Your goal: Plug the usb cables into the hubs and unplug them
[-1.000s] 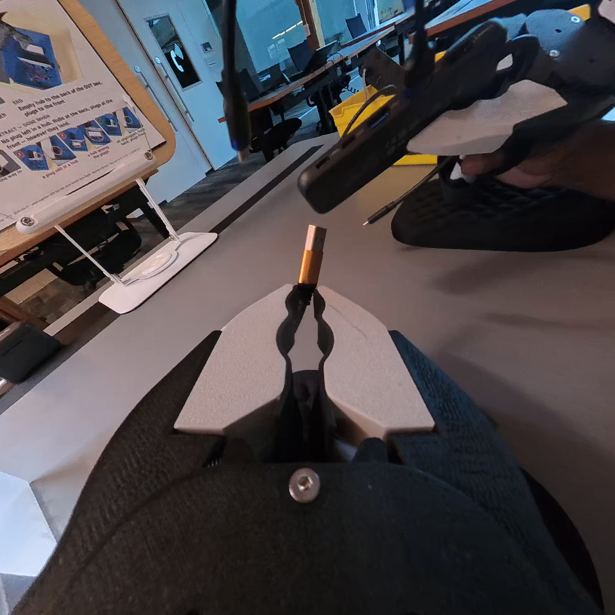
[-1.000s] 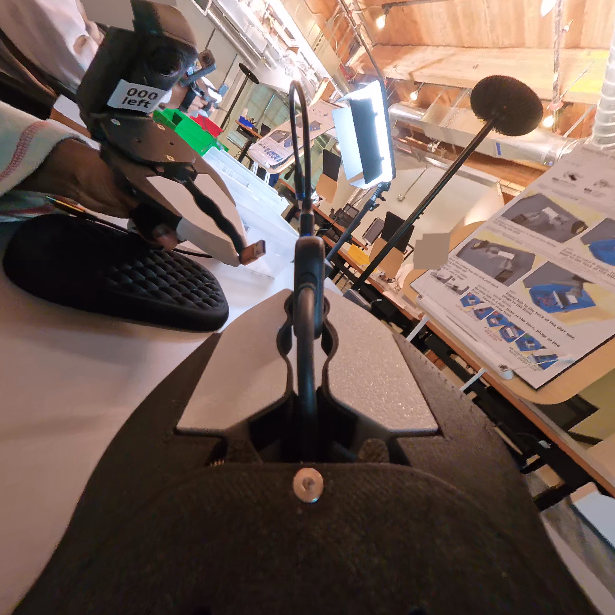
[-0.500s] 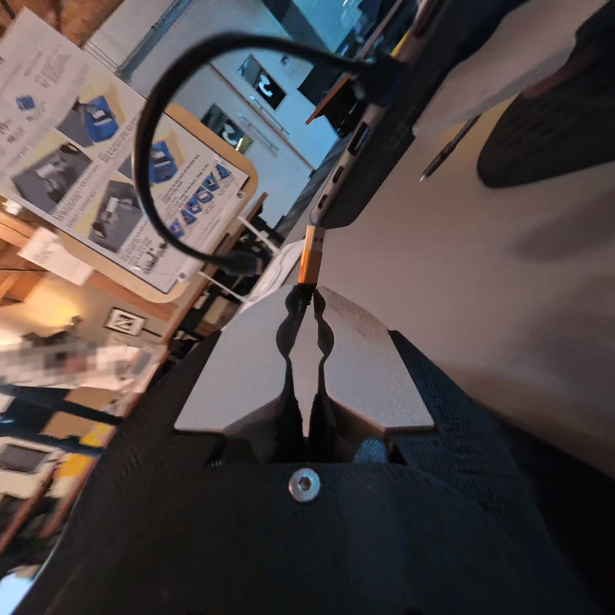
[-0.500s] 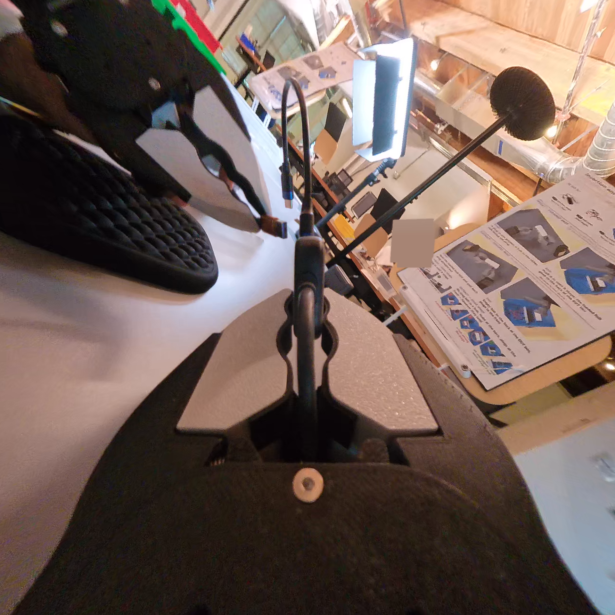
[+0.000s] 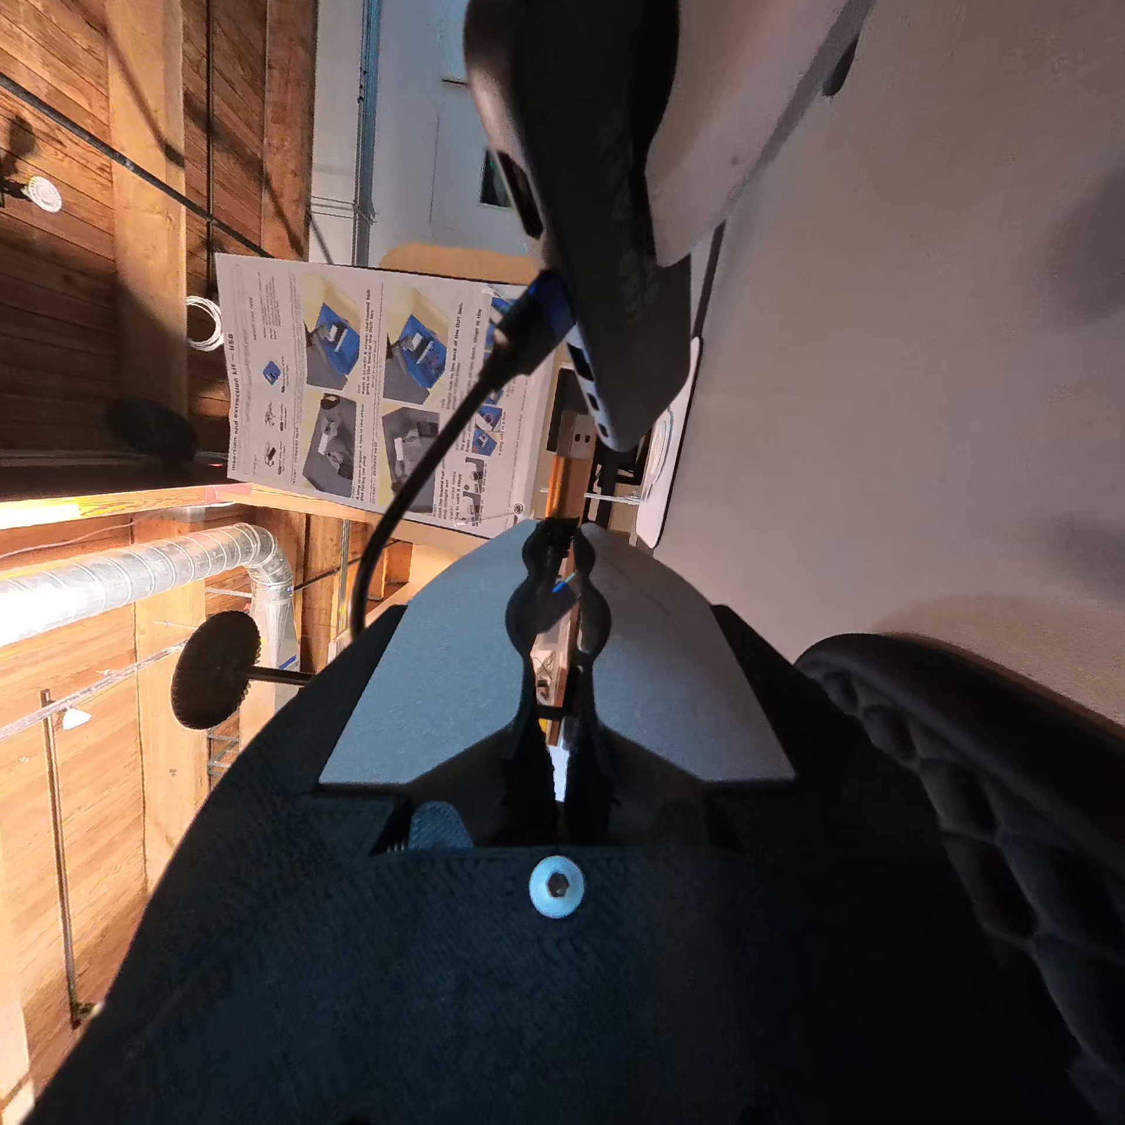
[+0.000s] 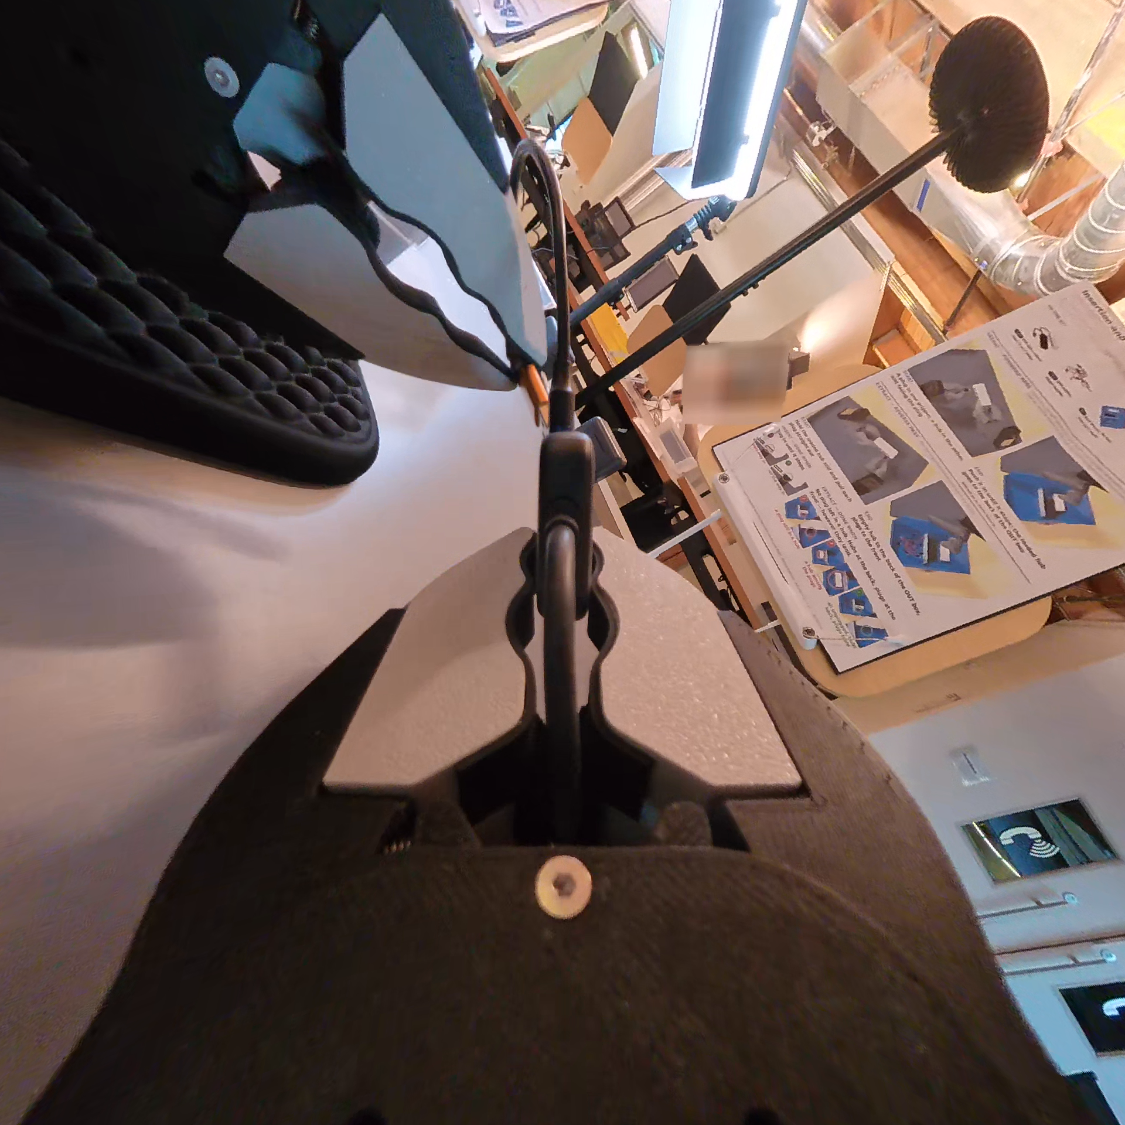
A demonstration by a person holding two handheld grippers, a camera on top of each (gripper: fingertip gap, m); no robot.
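The hub (image 5: 584, 182) runs off the top edge, its far end unseen.

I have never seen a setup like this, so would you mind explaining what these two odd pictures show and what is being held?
There is no robot here: a person holds a two-finger tool in each hand, and each tool carries a wide-angle camera looking along its fingers. That is why both pictures look tilted.

In the left wrist view, the left tool is shut on an orange USB plug, whose metal tip sits just beside the end of the dark hub; it is not in a port yet. A black cable is already plugged into the hub.

In the right wrist view, the right tool is shut on that same hub, seen edge-on.

Below lies a grey table with a black padded rest. An instruction poster stands behind.
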